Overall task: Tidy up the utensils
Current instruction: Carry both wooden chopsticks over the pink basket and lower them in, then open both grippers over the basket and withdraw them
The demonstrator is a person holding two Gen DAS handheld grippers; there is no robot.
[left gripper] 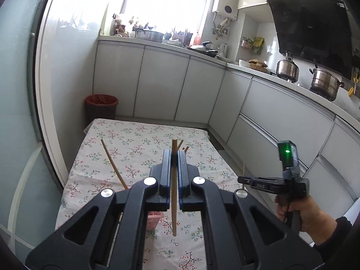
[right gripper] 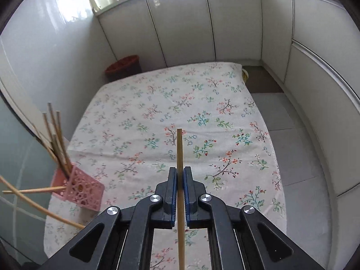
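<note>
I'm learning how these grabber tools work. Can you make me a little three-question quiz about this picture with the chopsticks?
1. True or false: the left tool is shut on a chopstick.
2. What colour is the basket that holds the other chopsticks? A) pink B) blue C) green
3. Fill in: the tablecloth has a ____ pattern.

Key:
1. True. The right tool is also shut on its own chopstick.
2. A, pink.
3. Flower.
</note>
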